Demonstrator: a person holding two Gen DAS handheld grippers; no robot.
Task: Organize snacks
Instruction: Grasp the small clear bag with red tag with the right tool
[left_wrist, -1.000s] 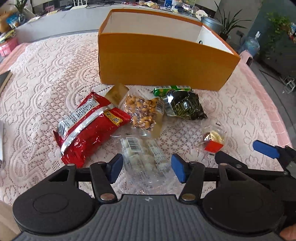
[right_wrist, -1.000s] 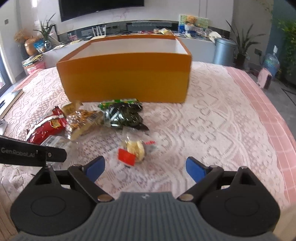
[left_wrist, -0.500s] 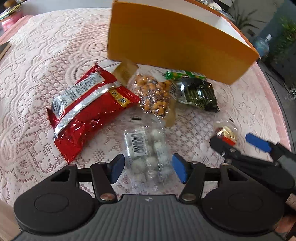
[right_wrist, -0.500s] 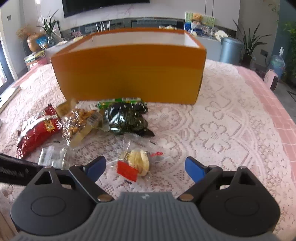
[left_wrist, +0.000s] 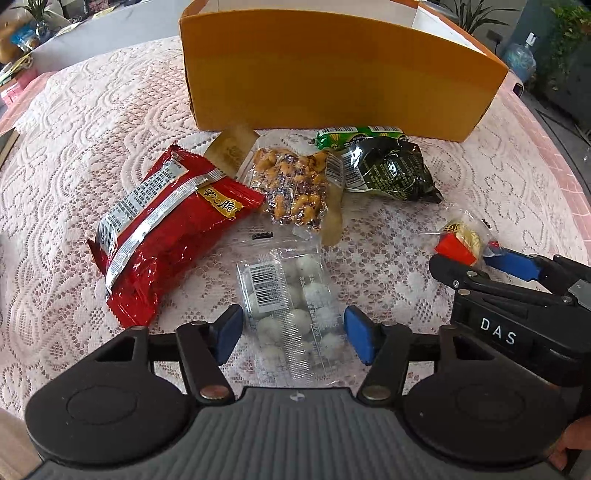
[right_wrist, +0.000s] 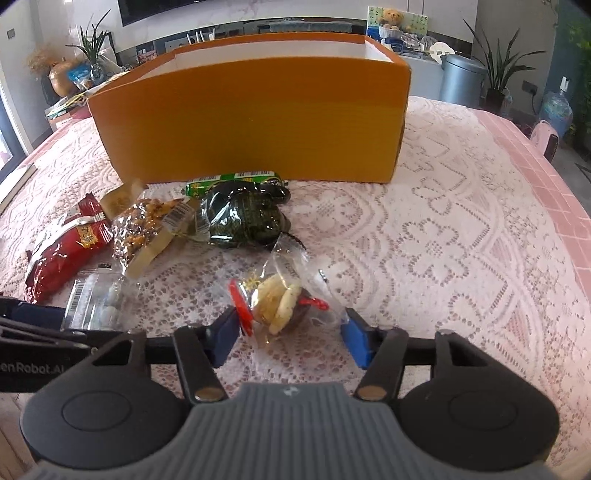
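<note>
Both claws, left (left_wrist: 293, 334) and right (right_wrist: 290, 338), gape, empty, straddling candy pack (left_wrist: 291, 306) and cracker bag (right_wrist: 280, 301): light, crinkly, slippery; pinch mid-body.

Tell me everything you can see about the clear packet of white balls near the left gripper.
The clear packet of white balls is a see-through plastic pouch holding round whitish pieces, with a white barcode label on top. It lies flat on the lace tablecloth, sealed as far as visible, its near end between the open blue fingers of the left gripper, which do not clearly touch it.
</note>
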